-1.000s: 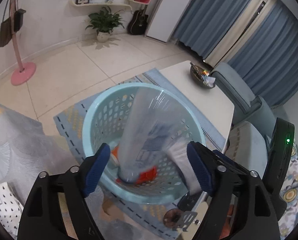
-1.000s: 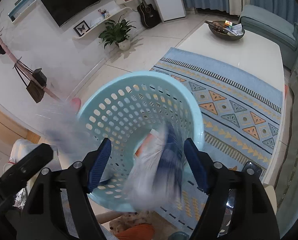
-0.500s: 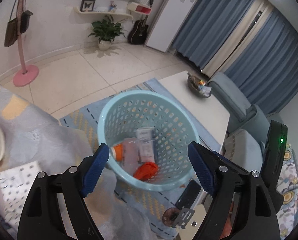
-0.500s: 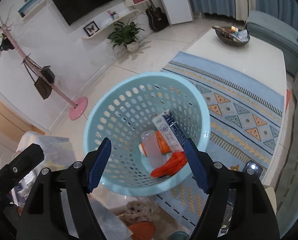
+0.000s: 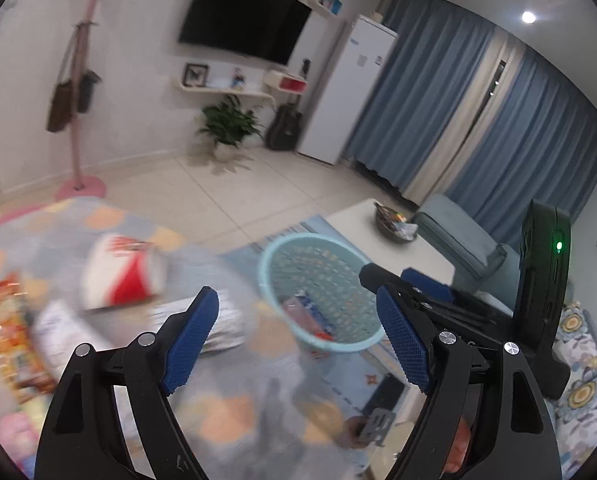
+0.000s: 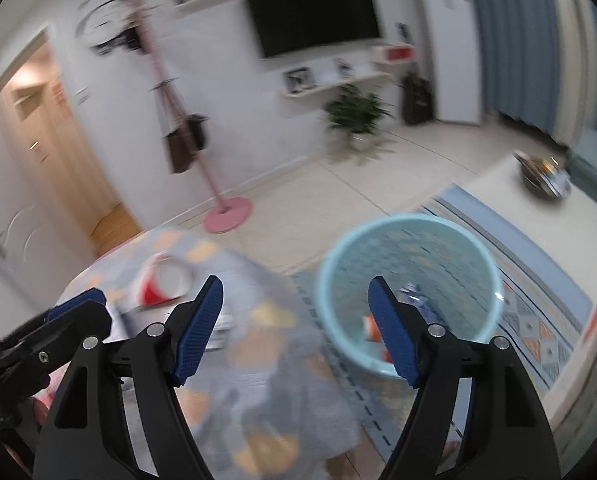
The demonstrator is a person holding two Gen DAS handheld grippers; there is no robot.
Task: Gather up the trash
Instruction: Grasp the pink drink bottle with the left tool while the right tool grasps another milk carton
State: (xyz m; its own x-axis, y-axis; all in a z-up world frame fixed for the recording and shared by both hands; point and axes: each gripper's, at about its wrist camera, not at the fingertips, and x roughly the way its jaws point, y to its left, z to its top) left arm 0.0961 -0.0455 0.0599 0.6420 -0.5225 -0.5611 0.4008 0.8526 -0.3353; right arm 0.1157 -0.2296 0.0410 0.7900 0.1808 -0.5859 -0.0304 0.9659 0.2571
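left claw (image 5: 298, 332) agape, empty | right claw (image 6: 294, 320) agape, empty | basket (image 6: 410, 228) ahead-right | cup (image 5: 122, 276) ahead-left

Left gripper: black two-finger gripper with blue textured pads (image 5: 298, 338), jaws spread wide, nothing between them.
Right gripper: matching black gripper with blue pads (image 6: 296, 330), jaws wide apart, nothing held.
Relative position: each gripper shows in the other's view, close alongside.

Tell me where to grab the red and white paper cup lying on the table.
The red and white paper cup lies tipped on its side, mouth facing toward the basket. Bring the open left hand-held gripper down from above and pinch across the round wall at mid-body; blur hides finer detail.
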